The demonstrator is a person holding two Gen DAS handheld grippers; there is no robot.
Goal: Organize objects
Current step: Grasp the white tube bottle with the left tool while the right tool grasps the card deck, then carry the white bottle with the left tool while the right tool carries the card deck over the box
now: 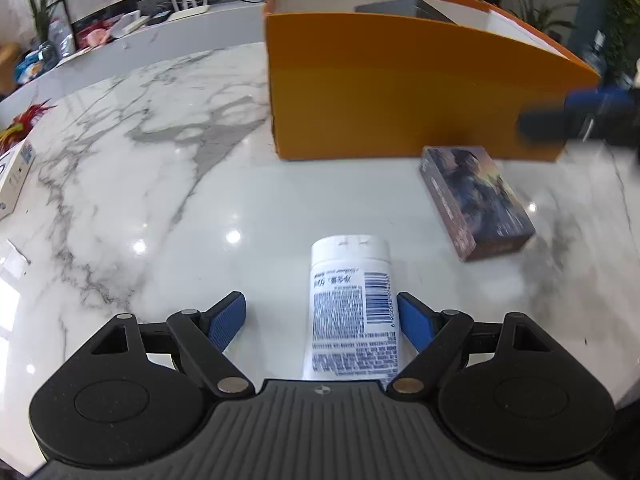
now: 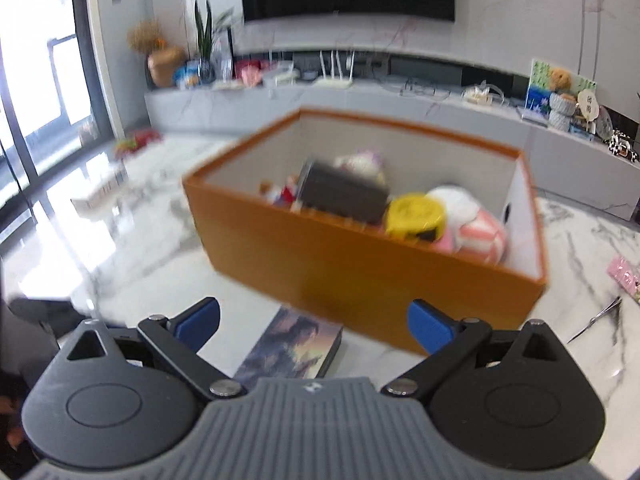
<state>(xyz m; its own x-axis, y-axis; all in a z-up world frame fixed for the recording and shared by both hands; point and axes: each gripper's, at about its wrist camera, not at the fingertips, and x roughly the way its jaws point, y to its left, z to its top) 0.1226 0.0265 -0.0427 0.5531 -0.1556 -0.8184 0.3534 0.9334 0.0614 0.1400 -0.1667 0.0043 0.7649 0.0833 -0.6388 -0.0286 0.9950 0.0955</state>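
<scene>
- Your left tool (image 1: 321, 312) was spread wide over the marble desk (image 1: 140, 184), its 2 blue pads apart and gripping nothing.
- A white bottle (image 1: 351, 304) lay on its side between those pads, cap end pointing away from you and printed label with barcode facing up; it sat nearer the right pad, though I cannot tell if it touched.
- A dark picture-printed box (image 1: 476, 200) lay flat on the desk to the right of the bottle and farther off, just in front of the orange bin (image 1: 400, 92).
- Your right tool (image 2: 314, 322) was also spread, holding nothing, hovering above the near end of that same picture-printed box (image 2: 292, 346).
- From the right wrist view, the orange bin (image 2: 360, 276) stood just beyond the box, open at the top.
- Inside it were a dark grey box (image 2: 344, 196), a yellow round lid (image 2: 416, 214), a pink-and-white plush toy (image 2: 472, 228) and other blurred items.
- Scissors (image 2: 596, 318) lay on the desk to the right of the bin.
</scene>
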